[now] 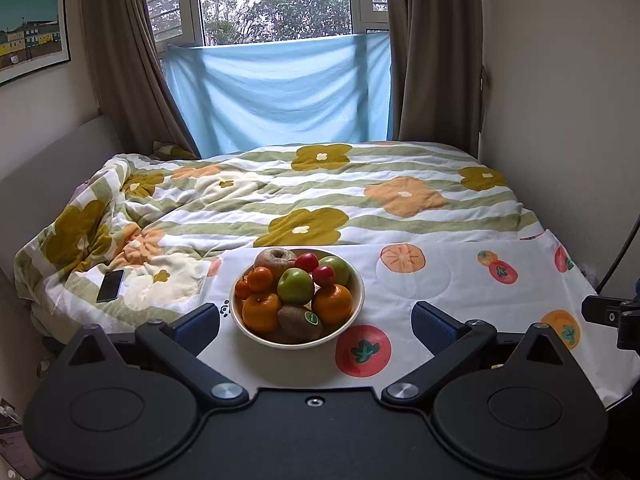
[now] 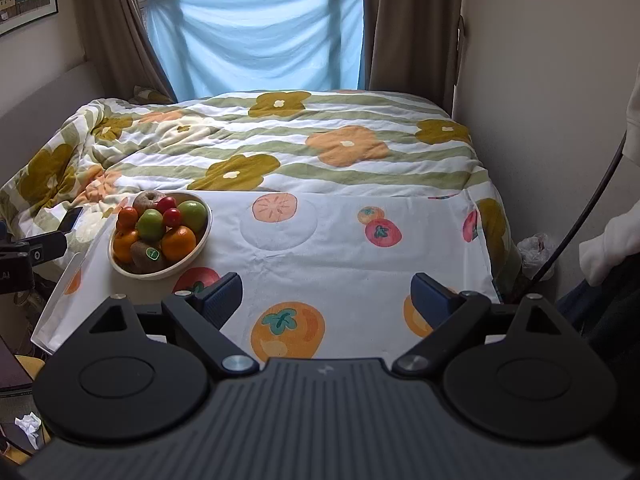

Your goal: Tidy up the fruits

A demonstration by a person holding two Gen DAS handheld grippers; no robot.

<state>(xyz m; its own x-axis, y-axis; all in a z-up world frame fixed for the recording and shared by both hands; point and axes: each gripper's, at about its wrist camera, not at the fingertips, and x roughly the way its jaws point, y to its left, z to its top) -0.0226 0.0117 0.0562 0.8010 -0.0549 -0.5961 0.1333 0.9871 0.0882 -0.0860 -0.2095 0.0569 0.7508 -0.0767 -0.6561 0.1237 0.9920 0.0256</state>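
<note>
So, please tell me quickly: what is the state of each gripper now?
Left gripper: open, holding nothing, the fruit bowl beyond its fingertips.
Right gripper: open, holding nothing, over the tablecloth.

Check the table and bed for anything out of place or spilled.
Nothing is spilled: all the fruit sits piled in the bowl on the fruit-print cloth. The one stray thing is a dark phone lying on the rumpled quilt, left of the bowl. Both grippers are open and empty.
</note>
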